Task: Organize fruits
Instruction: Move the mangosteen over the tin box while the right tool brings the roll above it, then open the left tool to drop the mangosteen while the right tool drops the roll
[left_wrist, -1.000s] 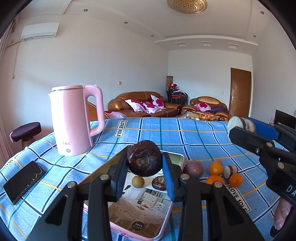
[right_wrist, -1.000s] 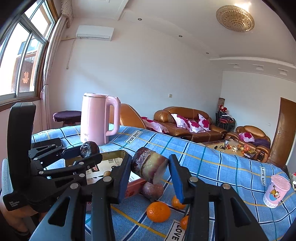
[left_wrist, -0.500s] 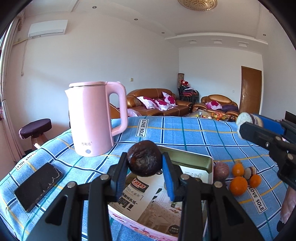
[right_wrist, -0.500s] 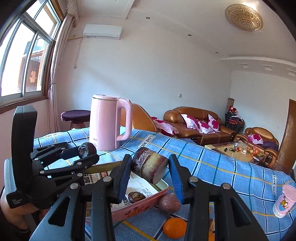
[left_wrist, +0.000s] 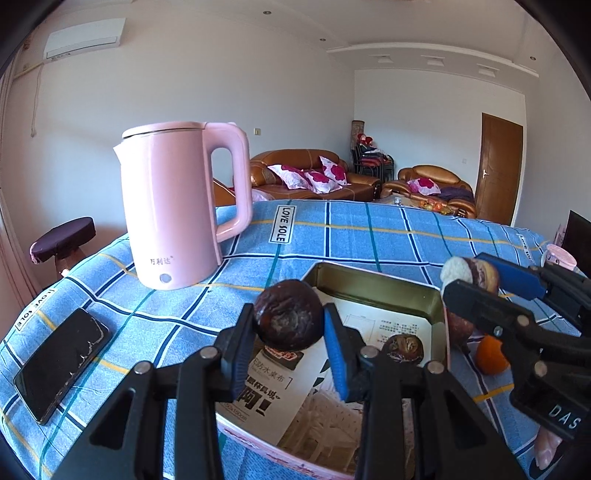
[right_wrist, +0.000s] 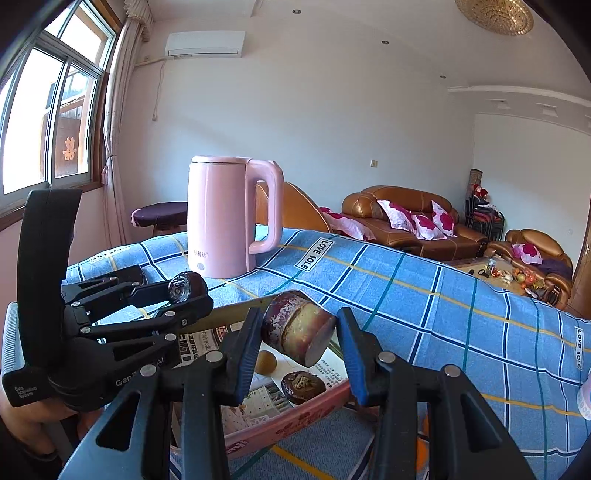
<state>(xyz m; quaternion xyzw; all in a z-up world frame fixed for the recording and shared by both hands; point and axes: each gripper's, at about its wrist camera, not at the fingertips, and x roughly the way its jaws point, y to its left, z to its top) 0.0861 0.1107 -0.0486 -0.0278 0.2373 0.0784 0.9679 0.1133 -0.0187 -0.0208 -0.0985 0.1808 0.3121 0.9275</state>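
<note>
My left gripper (left_wrist: 290, 325) is shut on a dark wrinkled round fruit (left_wrist: 288, 314) and holds it above the near left part of a pink tin tray (left_wrist: 373, 286). My right gripper (right_wrist: 297, 338) is shut on a cut purple-skinned fruit piece (right_wrist: 297, 332) over the same tray (right_wrist: 291, 424). The tray holds printed paper, a dark fruit (left_wrist: 402, 347) and a small brown round fruit (right_wrist: 266, 362). The left gripper also shows in the right wrist view (right_wrist: 184, 291), the right gripper in the left wrist view (left_wrist: 471, 275).
A tall pink kettle (left_wrist: 177, 206) stands on the blue checked cloth behind the tray. A black phone (left_wrist: 61, 363) lies at the left edge. An orange (left_wrist: 489, 354) and a reddish fruit (left_wrist: 460, 326) lie right of the tray. A pink cup (left_wrist: 561, 256) stands far right.
Both grippers have moved left and forward over the tray with their fruits still held. The kettle now looks closer, and the loose oranges have slid to the right edge of view.
</note>
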